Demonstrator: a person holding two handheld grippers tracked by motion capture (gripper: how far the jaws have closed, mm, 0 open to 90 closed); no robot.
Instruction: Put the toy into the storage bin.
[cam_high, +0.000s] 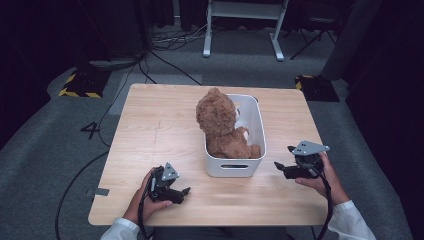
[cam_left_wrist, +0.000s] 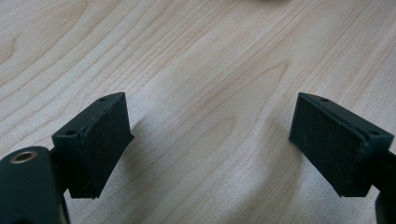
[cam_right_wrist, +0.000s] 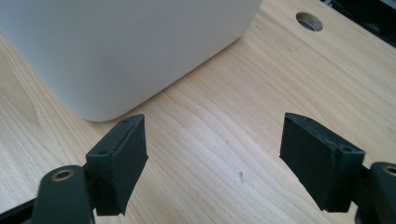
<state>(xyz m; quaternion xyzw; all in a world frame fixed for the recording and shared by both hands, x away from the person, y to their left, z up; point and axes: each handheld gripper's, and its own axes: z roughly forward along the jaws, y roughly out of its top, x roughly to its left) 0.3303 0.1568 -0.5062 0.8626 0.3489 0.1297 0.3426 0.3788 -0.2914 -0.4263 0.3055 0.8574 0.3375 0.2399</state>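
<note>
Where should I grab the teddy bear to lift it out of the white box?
Probably the head. The teddy bear sits upright in the white box, and its head sticks up above the rim while the body is tucked between the walls. Coming down from above, with the jaws on either side of the head, looks easiest. The right gripper is open beside the box and nearest; the left gripper is open too.

Brown teddy bear sits upright in white bin, mid-table; head rises above the rim.

Teddy bear's lower body behind bin wall
</note>
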